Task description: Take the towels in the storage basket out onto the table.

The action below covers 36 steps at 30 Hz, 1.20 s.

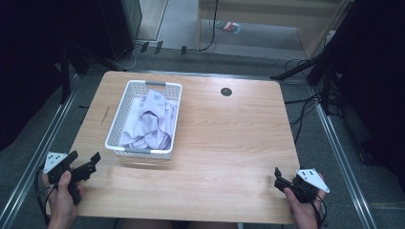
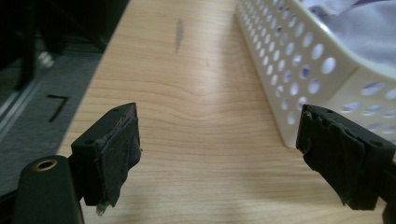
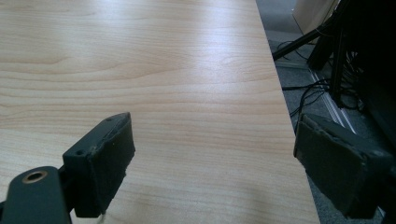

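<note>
Two hand-held grippers are held at the near corners of a wooden desk [image 1: 229, 143].

A white basket [image 1: 125, 151] of pale cloth [image 1: 153, 121] is seen just beside the left gripper [image 1: 87, 160], whose fingers are spread apart; the right gripper [image 1: 277, 175], fingers also apart, is held well away.

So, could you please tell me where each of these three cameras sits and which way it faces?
High view: above the person's side, looking forward and down on the light wooden table; both hands and the left gripper and right gripper show.
Left gripper view: along its open black jaws toward the white perforated plastic basket.
Right gripper view: along its open jaws, over the table's right edge.
Shared: the basket appears in the high and left gripper views.
</note>
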Tool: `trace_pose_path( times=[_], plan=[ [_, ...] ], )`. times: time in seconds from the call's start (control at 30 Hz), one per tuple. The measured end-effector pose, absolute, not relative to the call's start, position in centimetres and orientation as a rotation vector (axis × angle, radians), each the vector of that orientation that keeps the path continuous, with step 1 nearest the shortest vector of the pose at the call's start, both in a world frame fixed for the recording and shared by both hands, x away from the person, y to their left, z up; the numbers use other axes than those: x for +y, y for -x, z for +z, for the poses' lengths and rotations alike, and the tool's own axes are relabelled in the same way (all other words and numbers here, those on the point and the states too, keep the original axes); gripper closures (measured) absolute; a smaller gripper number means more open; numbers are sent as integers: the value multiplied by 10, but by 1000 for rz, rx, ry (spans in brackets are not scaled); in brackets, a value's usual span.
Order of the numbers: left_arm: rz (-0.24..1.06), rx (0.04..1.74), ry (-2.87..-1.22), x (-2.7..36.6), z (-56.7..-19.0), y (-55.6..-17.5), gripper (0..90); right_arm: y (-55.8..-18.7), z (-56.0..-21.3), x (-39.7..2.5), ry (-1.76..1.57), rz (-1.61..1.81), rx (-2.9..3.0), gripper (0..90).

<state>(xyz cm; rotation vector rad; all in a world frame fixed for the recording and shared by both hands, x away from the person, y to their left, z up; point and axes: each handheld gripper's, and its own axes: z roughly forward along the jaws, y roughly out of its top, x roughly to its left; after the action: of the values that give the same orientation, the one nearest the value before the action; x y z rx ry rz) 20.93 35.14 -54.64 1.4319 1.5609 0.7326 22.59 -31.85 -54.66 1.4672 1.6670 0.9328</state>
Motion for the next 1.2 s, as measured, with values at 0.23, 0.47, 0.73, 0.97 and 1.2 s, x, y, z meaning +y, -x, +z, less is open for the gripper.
trace_pose_path(
  times=[0.23, 0.47, 0.73, 0.97, 1.2],
  plan=[
    [735, 1574, -1426, 347, -535, -207, 137, -226, -546, -319, -1467, 940, 1663, 123],
    [689, 1477, -1455, 322, -506, -206, 104, -226, -547, -319, -1469, 939, 1661, 123],
    [657, 1480, -1506, 305, -488, -214, 99, -225, -547, -319, -1472, 938, 1662, 123],
    [632, 1468, -1593, 283, -463, -236, 91, -226, -547, -319, -1475, 937, 1662, 123],
    [635, 1459, -1687, 255, -438, -265, 82, -225, -546, -319, -1473, 938, 1661, 123]
  ],
)
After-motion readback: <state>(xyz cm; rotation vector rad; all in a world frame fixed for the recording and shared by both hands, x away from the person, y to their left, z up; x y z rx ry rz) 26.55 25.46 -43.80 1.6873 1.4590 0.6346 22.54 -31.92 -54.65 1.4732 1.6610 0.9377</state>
